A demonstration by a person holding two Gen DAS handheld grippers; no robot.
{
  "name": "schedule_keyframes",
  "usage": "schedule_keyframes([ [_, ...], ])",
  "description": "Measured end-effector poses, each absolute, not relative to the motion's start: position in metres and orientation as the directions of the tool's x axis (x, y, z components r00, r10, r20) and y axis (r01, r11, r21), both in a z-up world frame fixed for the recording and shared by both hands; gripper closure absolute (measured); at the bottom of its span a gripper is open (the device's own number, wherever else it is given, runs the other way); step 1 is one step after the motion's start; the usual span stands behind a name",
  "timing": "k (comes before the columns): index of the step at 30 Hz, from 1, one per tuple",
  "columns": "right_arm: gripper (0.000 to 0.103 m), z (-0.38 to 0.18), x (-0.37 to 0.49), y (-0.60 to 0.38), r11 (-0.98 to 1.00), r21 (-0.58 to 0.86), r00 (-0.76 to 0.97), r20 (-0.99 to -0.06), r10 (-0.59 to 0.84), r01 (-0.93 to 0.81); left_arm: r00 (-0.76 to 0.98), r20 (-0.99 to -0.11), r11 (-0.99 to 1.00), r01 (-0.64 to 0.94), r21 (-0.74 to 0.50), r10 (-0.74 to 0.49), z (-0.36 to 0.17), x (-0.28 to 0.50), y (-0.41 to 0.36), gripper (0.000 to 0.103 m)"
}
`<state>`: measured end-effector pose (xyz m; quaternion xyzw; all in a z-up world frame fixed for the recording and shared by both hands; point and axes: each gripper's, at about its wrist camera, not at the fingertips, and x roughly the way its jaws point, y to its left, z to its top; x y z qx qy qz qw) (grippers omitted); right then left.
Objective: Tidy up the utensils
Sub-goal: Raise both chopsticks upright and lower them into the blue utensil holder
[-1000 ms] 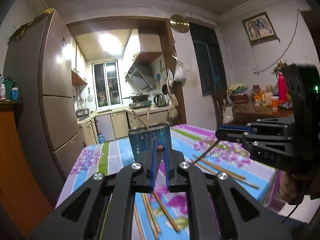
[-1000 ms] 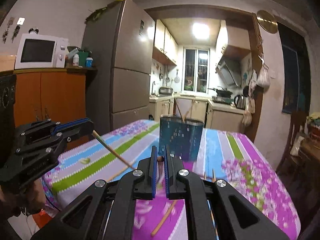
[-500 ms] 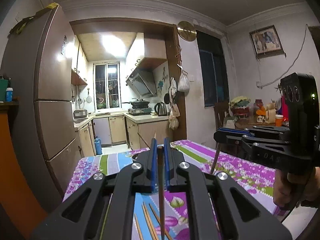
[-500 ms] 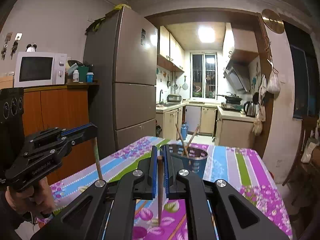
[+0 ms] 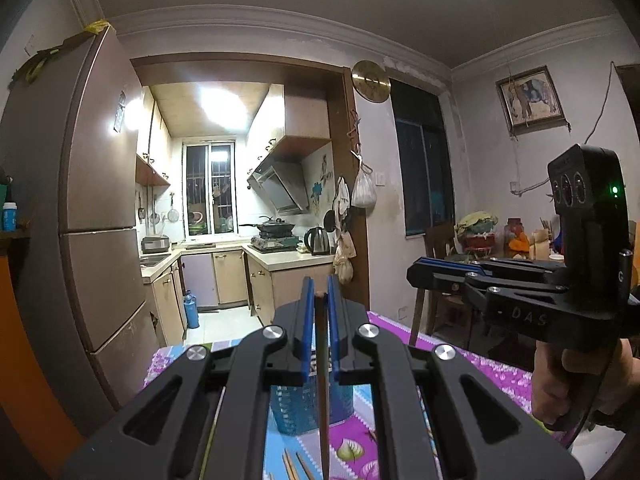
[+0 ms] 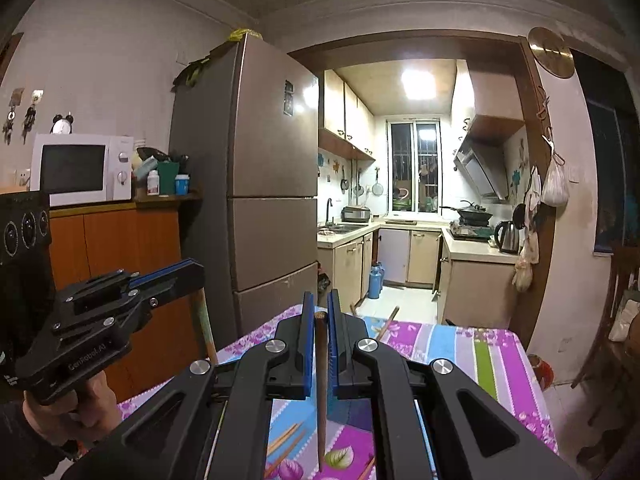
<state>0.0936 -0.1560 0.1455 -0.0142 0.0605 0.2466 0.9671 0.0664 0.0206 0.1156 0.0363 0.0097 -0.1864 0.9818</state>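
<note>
Both grippers have risen. The left gripper (image 5: 319, 300) clamps one chopstick (image 5: 323, 380) hanging upright; the right gripper (image 6: 319, 312) likewise clamps its chopstick (image 6: 321, 384). Below, the blue holder (image 5: 298, 408) now sits beneath the tips; loose chopsticks (image 6: 284, 446) remain on the tablecloth (image 6: 500, 356). Insertion is probably next.

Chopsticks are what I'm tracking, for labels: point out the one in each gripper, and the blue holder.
left gripper's chopstick (image 5: 322, 380), left wrist view, mid-shaft below the pads
right gripper's chopstick (image 6: 321, 380), right wrist view, mid-shaft
blue holder (image 5: 294, 410), left wrist view, perforated side wall
</note>
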Motion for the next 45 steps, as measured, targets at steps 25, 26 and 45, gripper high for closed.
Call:
schedule_keyframes([
  [25, 0.096, 0.229, 0.214, -0.168, 0.909, -0.009, 0.907, -0.080, 0.414, -0.416, 0.947, 0.052, 0.948, 0.316, 0.023, -0.317, 0.195, 0.177, 0.014, 0.098],
  [26, 0.095, 0.226, 0.222, -0.168, 0.909, -0.002, 0.906, -0.088, 0.414, -0.416, 0.947, 0.048, 0.949, 0.316, 0.018, -0.316, 0.193, 0.182, 0.015, 0.098],
  [45, 0.095, 0.171, 0.289, -0.158, 0.911, 0.050, 0.889, -0.202, 0.410, -0.409, 0.950, -0.056, 0.952, 0.306, -0.019, -0.307, 0.147, 0.247, 0.018, 0.098],
])
